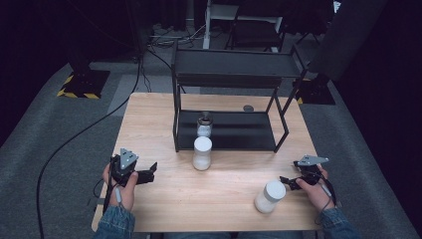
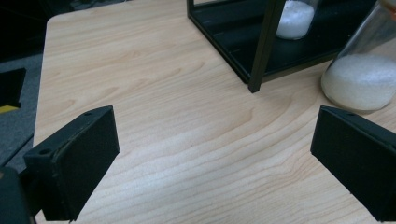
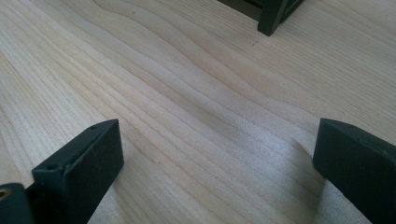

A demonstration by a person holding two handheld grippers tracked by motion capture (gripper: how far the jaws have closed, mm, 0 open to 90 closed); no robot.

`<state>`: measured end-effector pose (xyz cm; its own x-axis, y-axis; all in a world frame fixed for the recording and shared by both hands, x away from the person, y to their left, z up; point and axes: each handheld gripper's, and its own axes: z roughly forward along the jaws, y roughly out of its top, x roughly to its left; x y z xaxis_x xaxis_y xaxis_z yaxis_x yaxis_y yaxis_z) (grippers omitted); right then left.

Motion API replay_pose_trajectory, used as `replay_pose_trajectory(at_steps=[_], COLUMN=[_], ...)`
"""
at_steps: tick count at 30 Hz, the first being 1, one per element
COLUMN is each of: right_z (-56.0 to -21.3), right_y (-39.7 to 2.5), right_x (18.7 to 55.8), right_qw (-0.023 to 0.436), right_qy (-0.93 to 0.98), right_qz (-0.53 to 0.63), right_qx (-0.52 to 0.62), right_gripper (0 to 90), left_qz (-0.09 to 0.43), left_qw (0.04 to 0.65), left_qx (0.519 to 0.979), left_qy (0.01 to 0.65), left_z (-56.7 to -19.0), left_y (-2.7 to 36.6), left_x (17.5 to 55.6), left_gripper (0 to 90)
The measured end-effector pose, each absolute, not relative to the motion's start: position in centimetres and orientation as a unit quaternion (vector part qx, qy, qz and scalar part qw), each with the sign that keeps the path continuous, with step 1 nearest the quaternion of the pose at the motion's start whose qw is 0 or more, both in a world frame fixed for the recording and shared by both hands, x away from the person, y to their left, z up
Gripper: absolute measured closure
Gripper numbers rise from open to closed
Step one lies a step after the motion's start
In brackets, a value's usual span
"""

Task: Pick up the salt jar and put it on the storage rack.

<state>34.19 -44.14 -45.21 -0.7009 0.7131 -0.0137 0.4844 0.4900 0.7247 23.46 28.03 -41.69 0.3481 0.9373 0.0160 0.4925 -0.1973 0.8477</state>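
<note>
From the high view, a light wooden tabletop (image 1: 164,199) carries a black two-tier metal rack (image 1: 229,74) at its far middle. A white-lidded clear jar of white powder (image 1: 269,196) stands upright at the near right, its long axis vertical and lid up, just to the left of the right claw (image 1: 284,182), which is almost touching it. This claw is the nearer one by far; the left claw (image 1: 152,172) sits well apart at the near left. A second white-lidded jar (image 1: 202,153) stands just in front of the rack, and a smaller glass jar (image 1: 204,124) rests on its lower shelf.

In the left gripper view, the left claw (image 2: 212,149) is spread wide over bare wood, holding nothing; the second jar (image 2: 362,70) stands ahead to its right.

In the right gripper view, the right claw (image 3: 217,163) likewise gapes wide and empty over the wood, a rack foot (image 3: 272,18) far ahead. Reaching the near jar would likely need a turn toward it.
</note>
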Motion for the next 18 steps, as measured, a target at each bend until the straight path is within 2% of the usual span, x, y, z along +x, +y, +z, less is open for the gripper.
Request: replay_pose_trajectory(at_steps=[18], right_z=[-45.2], right_y=[-44.1], right_x=[34.1], right_qw=[0.159], right_qy=[0.848], right_qz=[0.361], right_qx=[0.354], right_gripper=[1.3], left_qz=[0.265], left_qw=[0.364], left_qx=[0.73], left_qy=[0.513], left_z=[-44.1], left_y=[27.4], left_x=[23.7], left_gripper=[1.1])
